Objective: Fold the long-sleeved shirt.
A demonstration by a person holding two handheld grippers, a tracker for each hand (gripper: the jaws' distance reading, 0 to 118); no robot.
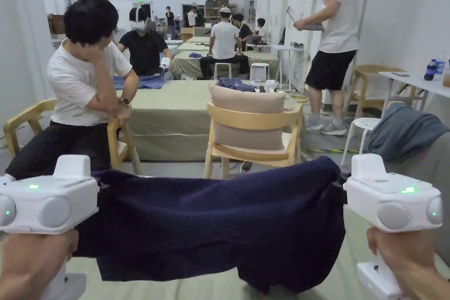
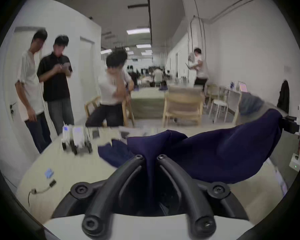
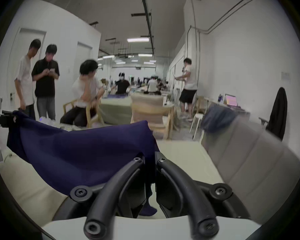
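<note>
While clamped, shirt (image 1: 211,222) unmarked.

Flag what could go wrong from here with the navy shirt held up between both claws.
1. The dark navy long-sleeved shirt sags between the left claw and right claw; its lower edge is bunched, so laying it down may leave creases.
2. Each claw pinches a small bunch of cloth; a tug could slip one side free.
3. Small white devices stand on the pale green table near the shirt's hanging part; a swing could catch them.

no legible text, labels, brands or numbers
</note>
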